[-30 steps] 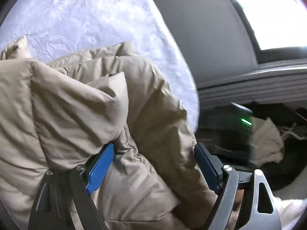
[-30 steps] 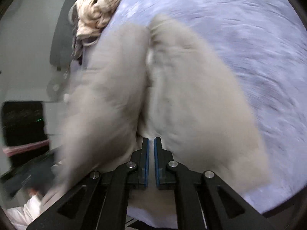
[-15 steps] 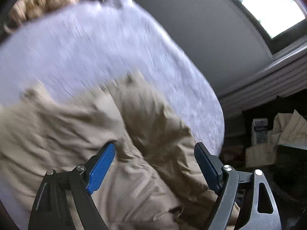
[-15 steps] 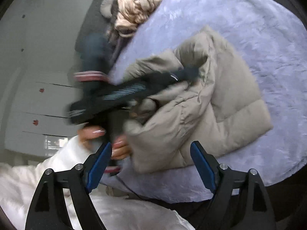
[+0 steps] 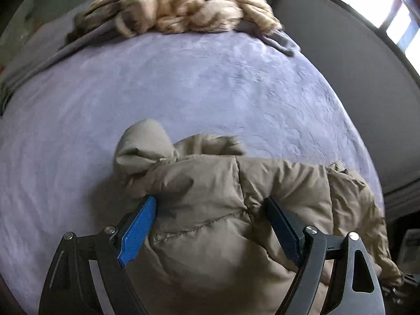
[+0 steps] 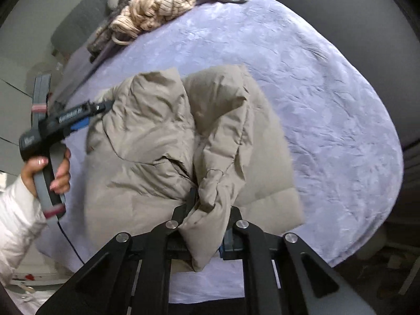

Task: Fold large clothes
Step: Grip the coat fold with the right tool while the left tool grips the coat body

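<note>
Now a beige puffer jacket (image 6: 162, 141) is seen bunched on the lavender bed (image 6: 328, 99). A fold of it is pinched by the right gripper (image 6: 207, 223), which is angled down from the near edge. The left gripper (image 5: 210, 225) is spread wide over the jacket's side, its handle gripped by a hand (image 6: 50, 170) in a white sleeve. A knitted heap (image 6: 160, 5) is left at the far end.

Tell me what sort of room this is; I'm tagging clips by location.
Most likely a bedroom. A wide bed with a lavender cover holds the beige puffer jacket, a heap of knitted clothes lies at its far end, and a window sits beside it.
</note>
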Available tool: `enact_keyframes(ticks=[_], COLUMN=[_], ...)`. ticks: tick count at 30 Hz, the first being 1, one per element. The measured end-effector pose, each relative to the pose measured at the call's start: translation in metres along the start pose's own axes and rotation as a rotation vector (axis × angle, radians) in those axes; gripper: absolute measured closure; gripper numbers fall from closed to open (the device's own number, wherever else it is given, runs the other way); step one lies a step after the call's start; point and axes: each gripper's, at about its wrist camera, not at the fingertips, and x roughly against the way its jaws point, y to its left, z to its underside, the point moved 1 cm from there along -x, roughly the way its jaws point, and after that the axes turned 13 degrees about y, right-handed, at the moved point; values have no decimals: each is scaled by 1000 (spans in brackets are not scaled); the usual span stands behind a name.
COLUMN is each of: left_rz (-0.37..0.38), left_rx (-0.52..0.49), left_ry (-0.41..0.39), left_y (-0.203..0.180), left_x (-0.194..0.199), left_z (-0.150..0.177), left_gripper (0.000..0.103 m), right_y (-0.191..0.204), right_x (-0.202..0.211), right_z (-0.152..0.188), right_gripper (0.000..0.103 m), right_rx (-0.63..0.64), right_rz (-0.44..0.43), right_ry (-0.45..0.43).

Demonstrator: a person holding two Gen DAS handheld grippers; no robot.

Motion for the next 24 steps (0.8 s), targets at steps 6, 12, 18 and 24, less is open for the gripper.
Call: enact_keyframes(ticks=[6, 12, 18, 24], left_rz=[-18, -49, -25, -42], left_rx=[-114, -136, -104, -110], left_ry=[-7, 5, 9, 5], left_y=[-75, -86, -72, -74], left_x=[-21, -30, -32, -32], left_z=[-14, -13, -13, -12], left_gripper=[18, 18, 18, 17], right_y=[-48, -103, -106, -71], right_x=[-16, -37, 43, 25], right_z=[14, 18, 0, -80], right_gripper=[90, 77, 44, 62], right_rx=[-69, -245, -205, -129], right_rz=[108, -91, -190, -269], right_ry=[16, 92, -108, -95])
